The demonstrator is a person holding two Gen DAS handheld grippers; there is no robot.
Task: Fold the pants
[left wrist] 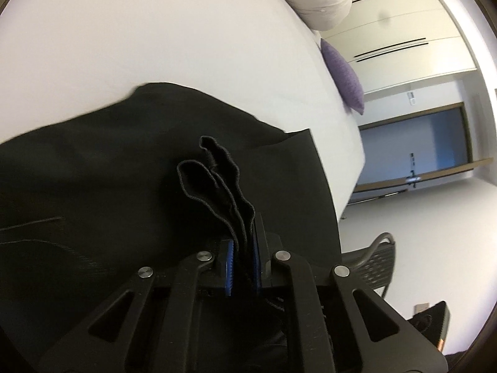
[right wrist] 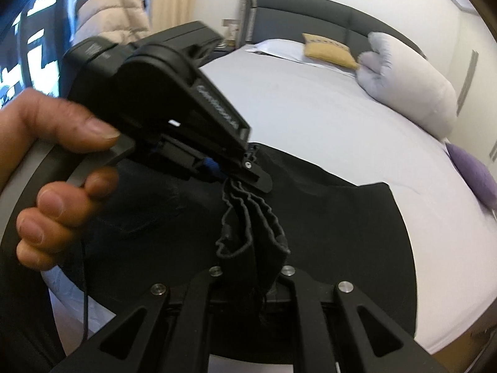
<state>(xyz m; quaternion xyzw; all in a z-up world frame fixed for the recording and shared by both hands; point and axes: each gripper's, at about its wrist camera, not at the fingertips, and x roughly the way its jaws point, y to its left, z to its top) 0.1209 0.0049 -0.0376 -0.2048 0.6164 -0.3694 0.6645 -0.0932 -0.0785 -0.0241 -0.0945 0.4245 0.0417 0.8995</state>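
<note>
Black pants point(left wrist: 93, 171) lie spread on a white bed point(left wrist: 155, 37), near its front edge. My left gripper point(left wrist: 243, 250) is shut on a bunched strip of the elastic waistband point(left wrist: 214, 174), which stands up between its blue pads point(left wrist: 230, 258). In the right wrist view the pants point(right wrist: 335, 233) drape over the bed point(right wrist: 310, 115). There my right gripper point(right wrist: 251, 292) is shut on the same gathered waistband point(right wrist: 248, 227). A hand point(right wrist: 56, 168) holds the left gripper point(right wrist: 245, 175) just beyond, clamped on the far end of that band.
A white rolled pillow point(right wrist: 410, 93), a purple cushion point(right wrist: 472, 174) and a yellow cushion point(right wrist: 329, 51) lie towards the grey headboard point(right wrist: 310, 9). A mesh chair point(left wrist: 376, 261) stands on the floor beside the bed. White wardrobe doors point(left wrist: 397, 25) are behind.
</note>
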